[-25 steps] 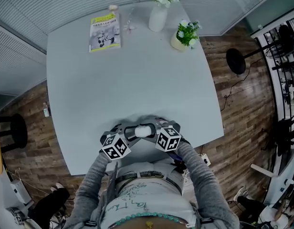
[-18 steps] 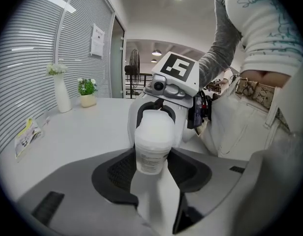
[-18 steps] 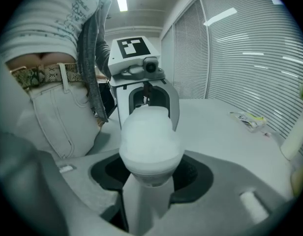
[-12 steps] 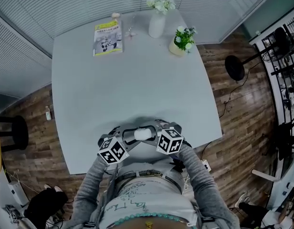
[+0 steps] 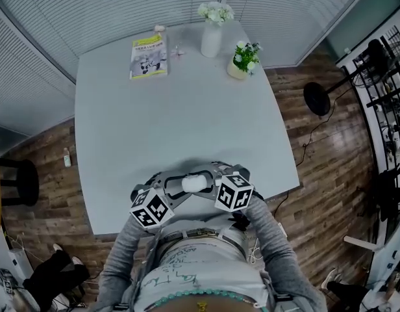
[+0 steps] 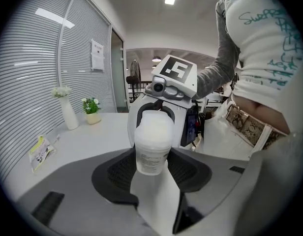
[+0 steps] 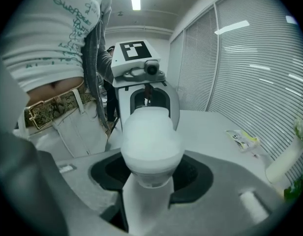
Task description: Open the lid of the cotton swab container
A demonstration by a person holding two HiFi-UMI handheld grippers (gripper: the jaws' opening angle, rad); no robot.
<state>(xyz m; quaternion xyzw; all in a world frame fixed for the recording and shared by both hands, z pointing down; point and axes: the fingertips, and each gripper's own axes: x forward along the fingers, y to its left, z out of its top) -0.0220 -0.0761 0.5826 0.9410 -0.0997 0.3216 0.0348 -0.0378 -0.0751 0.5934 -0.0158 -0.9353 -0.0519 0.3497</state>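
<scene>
A small white cotton swab container (image 5: 195, 182) hangs just above the near edge of the grey table (image 5: 180, 122), held between both grippers, which face each other. My left gripper (image 5: 185, 185) is shut on its labelled body (image 6: 152, 156). The left gripper (image 6: 152, 167) has its dark pads on either side of the label. My right gripper (image 5: 207, 181) is shut on the other end, the frosted domed lid (image 7: 151, 140). The right gripper (image 7: 149, 175) pinches the lid's lower part. The lid sits closed on the body.
At the table's far side lie a magazine (image 5: 149, 55), a small pink item (image 5: 177, 51), a white vase of flowers (image 5: 211, 36) and a potted plant (image 5: 241, 60). A round black base (image 5: 317, 99) stands on the wooden floor at the right. The person's torso is right behind the grippers.
The head view has drifted, so the table sits lower and more to the right in the picture. Both grippers and the container keep the same pose.
</scene>
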